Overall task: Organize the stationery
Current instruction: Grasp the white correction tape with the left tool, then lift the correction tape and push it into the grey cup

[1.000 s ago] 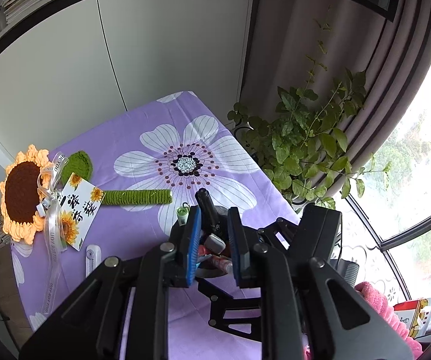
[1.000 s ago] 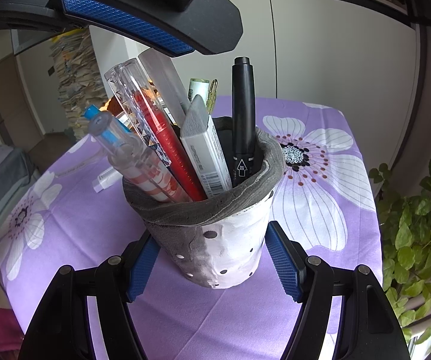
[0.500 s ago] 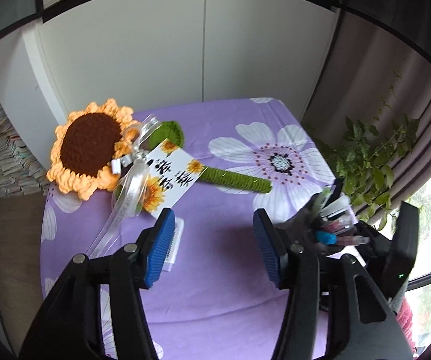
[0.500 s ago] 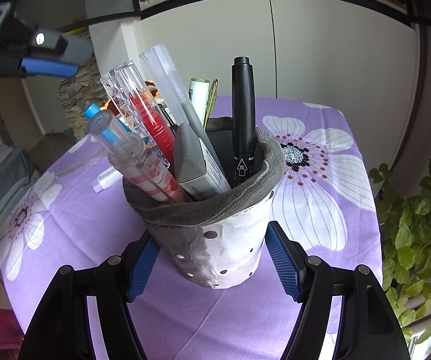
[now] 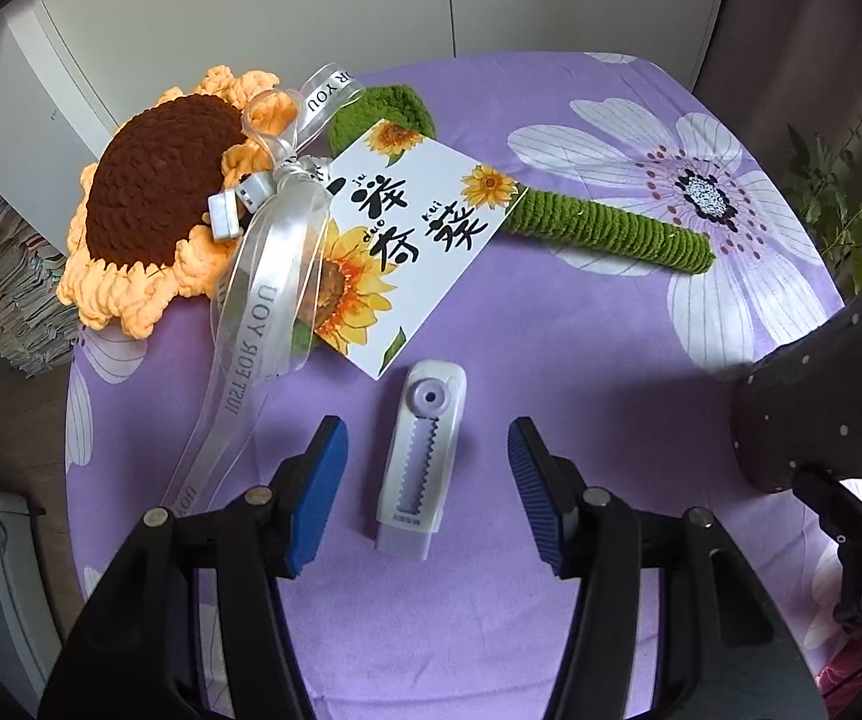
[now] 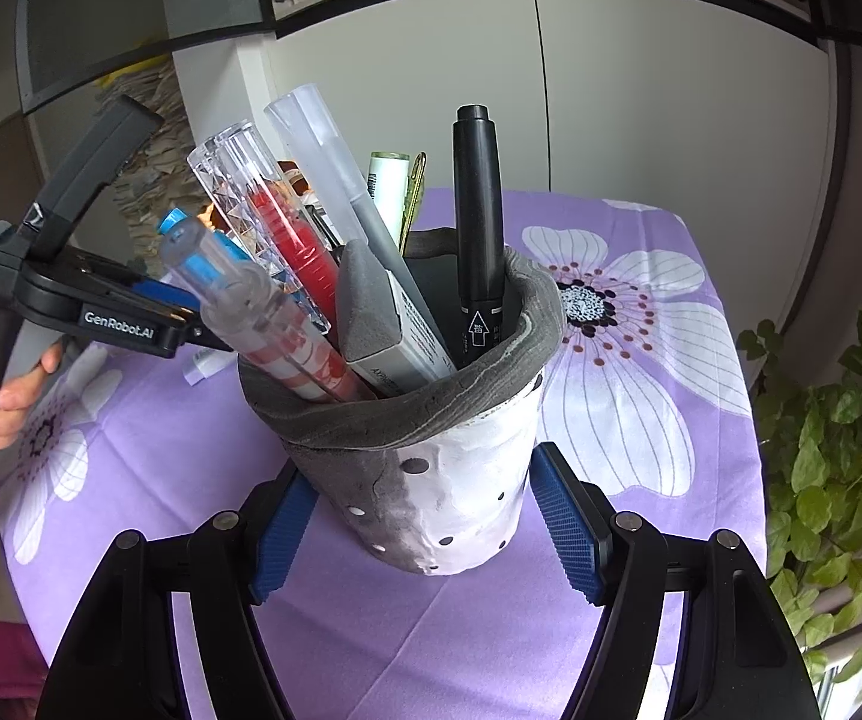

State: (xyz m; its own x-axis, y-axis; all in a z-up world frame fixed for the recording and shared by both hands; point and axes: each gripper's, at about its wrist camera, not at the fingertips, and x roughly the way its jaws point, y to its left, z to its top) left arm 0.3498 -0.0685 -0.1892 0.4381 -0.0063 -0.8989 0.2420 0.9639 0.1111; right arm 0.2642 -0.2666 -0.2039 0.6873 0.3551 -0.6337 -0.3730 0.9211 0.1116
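A white and lilac slider case (image 5: 419, 456) with a zigzag strip lies flat on the purple flowered cloth (image 5: 491, 324). My left gripper (image 5: 425, 429) hangs over it, open, a blue pad on each side and neither touching it. My right gripper (image 6: 425, 516) is shut on the grey and white dotted pen holder (image 6: 455, 486), which stands upright. It holds several pens, a black marker (image 6: 478, 228) and a grey-capped box (image 6: 383, 324). The holder shows dark at the right edge of the left wrist view (image 5: 815, 408).
A crocheted sunflower (image 5: 155, 204) with a green stem (image 5: 605, 228), a ribbon and a printed card (image 5: 407, 240) lies just beyond the case. A person's hand (image 6: 5, 402) holds the left gripper's handle. A leafy plant (image 6: 839, 432) hangs off the table's right side.
The left gripper left the top of the pen holder, swung away and down over the slider case, and opened wide. The grey-capped box now sits lower in the holder. The right gripper stayed put.
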